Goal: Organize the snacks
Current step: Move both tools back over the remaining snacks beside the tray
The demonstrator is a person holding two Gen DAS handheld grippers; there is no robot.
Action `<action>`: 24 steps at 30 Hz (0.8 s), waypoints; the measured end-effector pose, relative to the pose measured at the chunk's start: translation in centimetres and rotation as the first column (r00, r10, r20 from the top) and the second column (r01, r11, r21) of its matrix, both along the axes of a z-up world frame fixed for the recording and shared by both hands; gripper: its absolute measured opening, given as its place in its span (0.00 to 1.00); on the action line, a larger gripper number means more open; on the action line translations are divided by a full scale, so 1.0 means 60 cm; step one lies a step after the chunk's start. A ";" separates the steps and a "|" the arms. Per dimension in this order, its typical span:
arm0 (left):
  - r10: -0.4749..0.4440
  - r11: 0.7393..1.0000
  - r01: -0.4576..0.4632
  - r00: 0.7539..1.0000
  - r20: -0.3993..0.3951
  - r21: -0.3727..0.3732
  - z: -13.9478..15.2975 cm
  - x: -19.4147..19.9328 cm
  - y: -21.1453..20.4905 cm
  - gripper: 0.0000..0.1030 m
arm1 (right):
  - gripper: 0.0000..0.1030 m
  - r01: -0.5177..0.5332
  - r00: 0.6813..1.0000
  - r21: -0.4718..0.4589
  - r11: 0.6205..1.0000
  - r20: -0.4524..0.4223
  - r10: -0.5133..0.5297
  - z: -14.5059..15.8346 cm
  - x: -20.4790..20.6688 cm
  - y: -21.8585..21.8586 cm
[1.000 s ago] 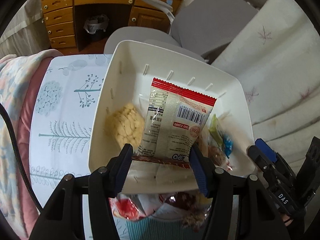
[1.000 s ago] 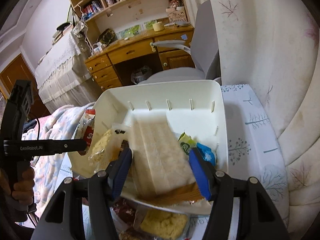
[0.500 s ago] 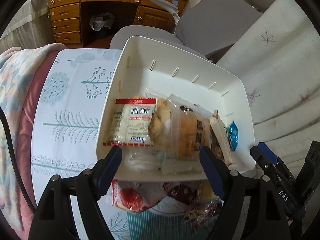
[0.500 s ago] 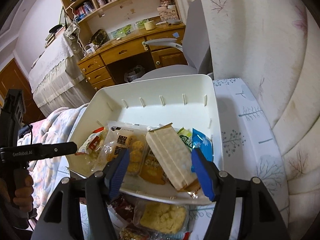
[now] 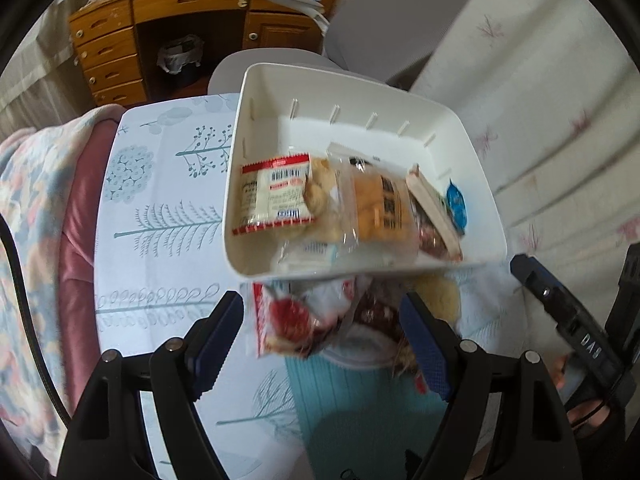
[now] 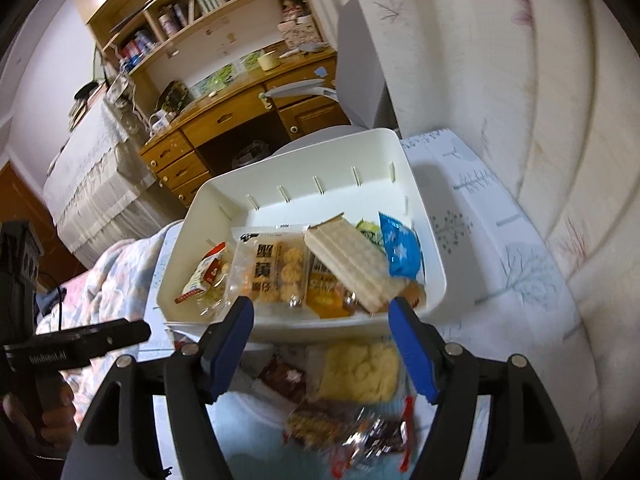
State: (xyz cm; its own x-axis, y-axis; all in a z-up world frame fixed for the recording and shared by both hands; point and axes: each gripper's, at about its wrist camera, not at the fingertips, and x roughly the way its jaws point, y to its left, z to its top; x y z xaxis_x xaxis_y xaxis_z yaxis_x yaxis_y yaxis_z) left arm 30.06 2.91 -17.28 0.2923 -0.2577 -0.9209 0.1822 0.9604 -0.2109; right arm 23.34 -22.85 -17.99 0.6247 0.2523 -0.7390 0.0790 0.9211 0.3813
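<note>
A white bin (image 5: 360, 84) stands on the table and holds several snack packets. Among them are a red-edged white packet (image 5: 276, 196), a clear bag of yellow puffs (image 6: 276, 268), a long wafer packet (image 6: 352, 264) and a blue packet (image 6: 400, 248). My left gripper (image 5: 320, 320) is open over loose packets (image 5: 304, 320) in front of the bin, with nothing pressed between its pads. My right gripper (image 6: 322, 316) hangs at the bin's near wall (image 6: 304, 332). Its jaws are opening and grip nothing. Below it lies a yellow snack bag (image 6: 360, 372).
The table wears a tree-patterned cloth (image 5: 160, 200), with a teal mat (image 5: 360, 400) under the loose packets. A blanket (image 5: 32, 200) lies left, a cream padded surface (image 6: 560, 160) right. A grey chair (image 5: 384, 32) and a wooden desk (image 5: 192, 12) stand behind the bin.
The left gripper let go of the red-edged packet and the right let go of the wafer packet; both now lie in the bin. Both grippers opened wider and drew back to the bin's near side.
</note>
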 end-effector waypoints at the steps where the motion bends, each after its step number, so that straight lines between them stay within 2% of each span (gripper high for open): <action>1: -0.017 1.000 0.017 1.000 0.001 0.010 0.001 -0.008 0.003 0.77 | 0.69 0.011 1.000 0.005 1.000 -0.007 -0.011 0.000 -0.006 0.001; 11: -0.124 0.978 0.118 0.992 0.024 0.170 0.010 -0.053 0.020 0.77 | 0.69 0.114 0.992 0.066 0.991 -0.070 -0.109 -0.014 -0.086 0.024; 24: -0.260 0.947 0.253 0.966 0.006 0.199 0.017 -0.080 0.016 0.77 | 0.69 0.179 0.978 0.100 0.979 -0.123 -0.166 -0.046 -0.159 0.066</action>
State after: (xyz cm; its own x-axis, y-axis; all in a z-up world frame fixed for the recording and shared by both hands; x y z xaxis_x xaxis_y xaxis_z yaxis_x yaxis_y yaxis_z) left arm 25.28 3.87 -16.28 0.2703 -0.1442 -0.9519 0.4314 0.9021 -0.0142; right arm 13.81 -18.89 -20.76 0.5797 0.2315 -0.7813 0.2815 0.8428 0.4587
